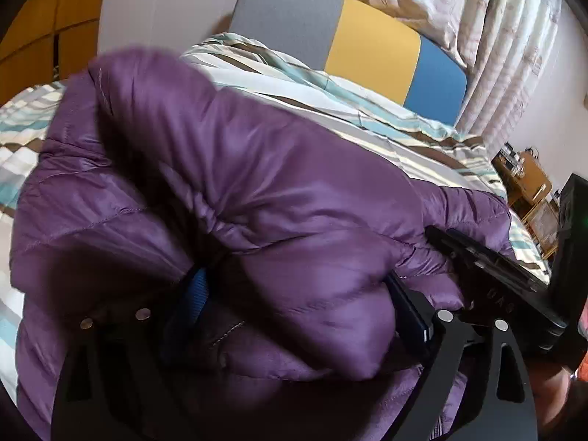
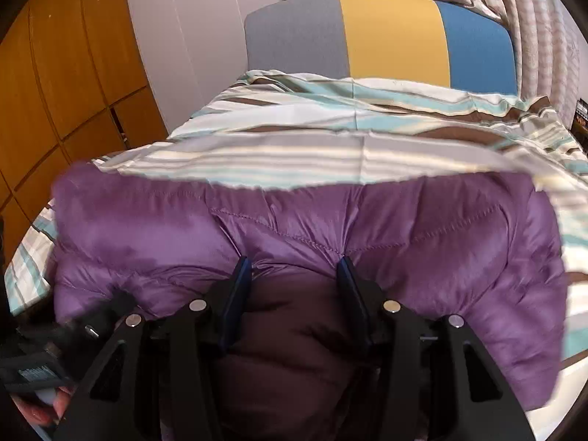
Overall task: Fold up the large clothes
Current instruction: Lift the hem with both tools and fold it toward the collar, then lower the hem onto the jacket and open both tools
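The purple down jacket (image 1: 257, 202) bulks up at centre frame in both views, lifted in a bunched heap above the striped bed cover (image 2: 330, 136). The left gripper (image 1: 297, 294) has its fingers clenched on a thick puff of quilted fabric at lower centre, and the right gripper (image 2: 294, 275) likewise pinches a fold, its blue-padded fingers (image 2: 239, 286) sunk into the padding. It looks mid-fold: one part seems to be being carried over, yet no neat, flat shape shows, so squaring and laying down remain. Behind, at upper frame, stands the grey, yellow and blue headboard (image 2: 386, 36), with a wooden wardrobe (image 2: 55, 92) at left.
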`<state>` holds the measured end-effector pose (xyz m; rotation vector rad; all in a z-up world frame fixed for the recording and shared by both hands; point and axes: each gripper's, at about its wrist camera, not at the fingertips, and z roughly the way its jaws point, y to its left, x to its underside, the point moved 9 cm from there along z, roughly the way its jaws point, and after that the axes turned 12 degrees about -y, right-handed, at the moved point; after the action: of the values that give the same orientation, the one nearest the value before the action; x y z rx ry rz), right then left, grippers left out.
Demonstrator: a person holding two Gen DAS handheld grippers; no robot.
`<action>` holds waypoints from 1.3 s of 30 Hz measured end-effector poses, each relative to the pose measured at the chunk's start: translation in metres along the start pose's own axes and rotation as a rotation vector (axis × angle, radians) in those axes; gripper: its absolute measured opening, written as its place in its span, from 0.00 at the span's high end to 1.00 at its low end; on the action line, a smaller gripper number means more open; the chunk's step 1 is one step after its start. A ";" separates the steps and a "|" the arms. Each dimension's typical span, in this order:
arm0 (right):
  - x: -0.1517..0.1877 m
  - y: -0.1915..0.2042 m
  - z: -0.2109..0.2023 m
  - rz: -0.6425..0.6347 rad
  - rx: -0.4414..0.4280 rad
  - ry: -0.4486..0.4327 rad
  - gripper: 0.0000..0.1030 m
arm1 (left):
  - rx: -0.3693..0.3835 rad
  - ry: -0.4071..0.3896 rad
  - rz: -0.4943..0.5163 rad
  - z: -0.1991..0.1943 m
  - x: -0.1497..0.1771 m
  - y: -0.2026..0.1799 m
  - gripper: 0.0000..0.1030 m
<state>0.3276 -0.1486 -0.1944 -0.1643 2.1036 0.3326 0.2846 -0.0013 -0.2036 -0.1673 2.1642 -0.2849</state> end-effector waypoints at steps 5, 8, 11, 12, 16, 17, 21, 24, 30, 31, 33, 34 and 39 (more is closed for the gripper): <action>0.001 -0.004 0.007 -0.006 0.007 0.013 0.53 | -0.035 -0.021 0.019 -0.015 -0.007 -0.005 0.11; 0.001 -0.006 0.006 0.005 -0.003 0.004 0.53 | -0.045 -0.146 -0.027 -0.051 -0.030 -0.011 0.11; -0.001 -0.001 0.004 -0.013 0.006 -0.006 0.52 | -0.043 -0.247 -0.027 -0.065 -0.063 -0.025 0.11; -0.001 0.001 0.002 -0.014 0.007 -0.008 0.51 | -0.064 -0.246 0.003 -0.056 -0.074 -0.029 0.11; -0.009 0.001 -0.014 0.016 -0.021 -0.070 0.42 | -0.213 -0.118 0.118 0.000 -0.079 -0.008 0.23; -0.012 0.000 -0.019 0.027 -0.026 -0.095 0.41 | -0.247 -0.070 0.137 0.014 -0.073 0.002 0.26; -0.007 -0.014 -0.026 0.086 -0.005 -0.081 0.40 | -0.191 -0.061 0.096 0.032 -0.048 0.036 0.26; 0.001 -0.015 -0.015 0.085 -0.004 -0.021 0.40 | -0.169 -0.039 0.065 0.040 -0.042 0.042 0.26; 0.006 -0.012 -0.001 0.059 0.017 0.035 0.39 | -0.163 -0.009 0.063 0.051 -0.040 0.037 0.26; 0.005 -0.013 -0.002 0.068 0.007 0.035 0.39 | -0.166 -0.009 0.068 0.049 -0.042 0.036 0.25; 0.002 -0.014 -0.007 0.094 -0.018 0.020 0.35 | -0.162 -0.009 0.072 0.045 -0.048 0.033 0.17; 0.000 -0.014 -0.010 0.107 -0.032 0.015 0.30 | -0.162 -0.005 0.077 0.037 -0.049 0.032 0.14; -0.009 -0.009 -0.053 0.092 -0.042 -0.013 0.25 | -0.145 -0.076 0.088 -0.017 -0.050 0.031 0.03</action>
<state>0.2920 -0.1731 -0.1619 -0.0905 2.0959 0.4319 0.2988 0.0417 -0.1635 -0.1617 2.1108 -0.0703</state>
